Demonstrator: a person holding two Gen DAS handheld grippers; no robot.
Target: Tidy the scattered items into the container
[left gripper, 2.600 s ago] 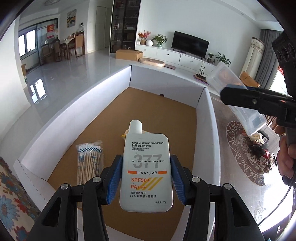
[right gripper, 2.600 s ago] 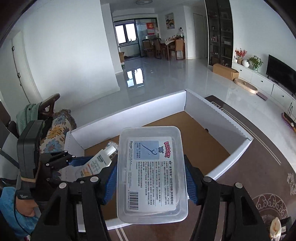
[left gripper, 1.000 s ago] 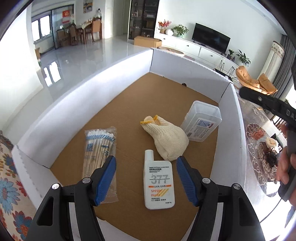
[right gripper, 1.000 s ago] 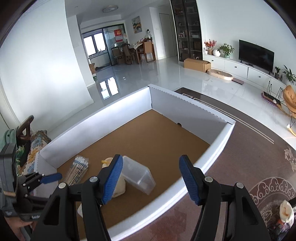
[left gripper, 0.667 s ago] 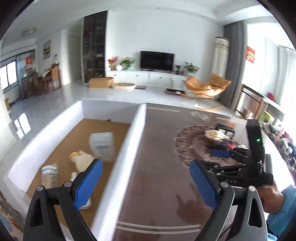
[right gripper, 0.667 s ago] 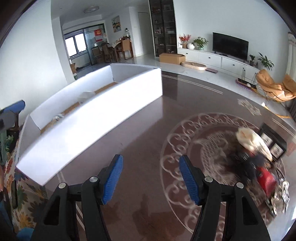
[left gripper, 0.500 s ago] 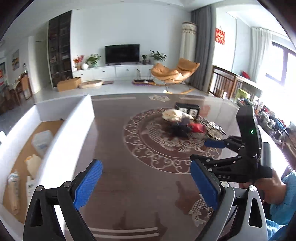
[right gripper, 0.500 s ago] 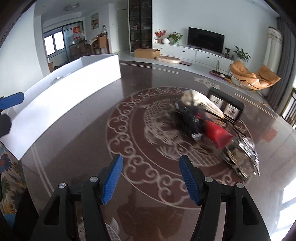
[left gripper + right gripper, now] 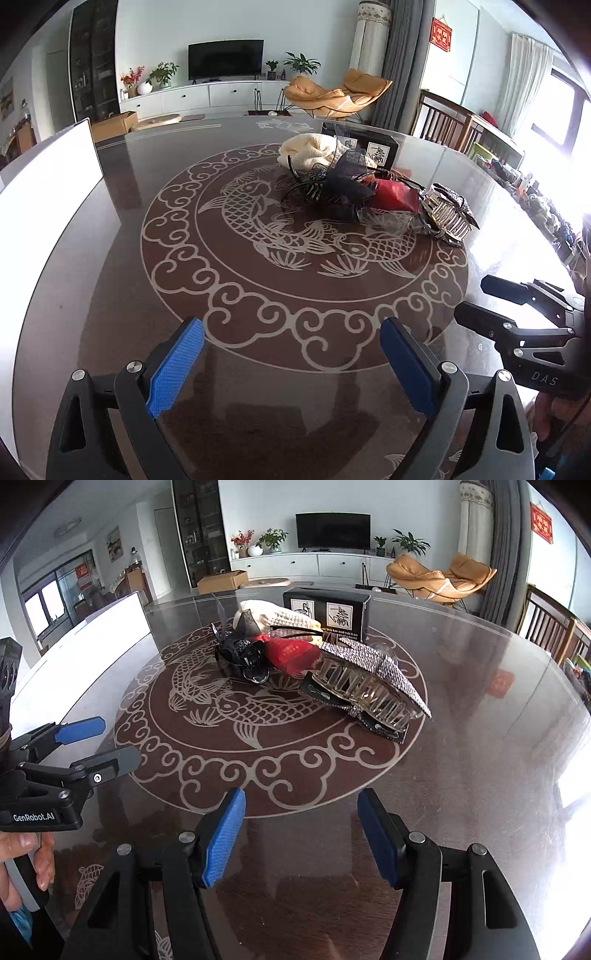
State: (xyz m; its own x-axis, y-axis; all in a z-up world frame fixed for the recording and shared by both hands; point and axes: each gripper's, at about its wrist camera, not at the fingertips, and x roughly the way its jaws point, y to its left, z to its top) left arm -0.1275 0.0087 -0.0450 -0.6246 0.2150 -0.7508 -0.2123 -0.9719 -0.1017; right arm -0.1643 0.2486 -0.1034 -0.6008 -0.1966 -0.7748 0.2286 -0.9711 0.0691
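Left wrist view is showing the left gripper (image 9: pixel 291 363) hovering, jaws wide and empty; right gripper (image 9: pixel 301 836) likewise. Scattered items (image 9: pixel 295 653) are lying mid-tabletop (image 9: pixel 110 277); the white container (image 9: pixel 44 184) is standing at the left edge, contents hidden.

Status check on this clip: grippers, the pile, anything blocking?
Left gripper open, empty. Right gripper open, empty. Pile on table: cream glove, red pouch, rhinestone hair clip. White container off left. Path clear.

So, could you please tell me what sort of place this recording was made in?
Most likely a home living room: a television on a long white cabinet, an orange lounge chair, and potted plants.
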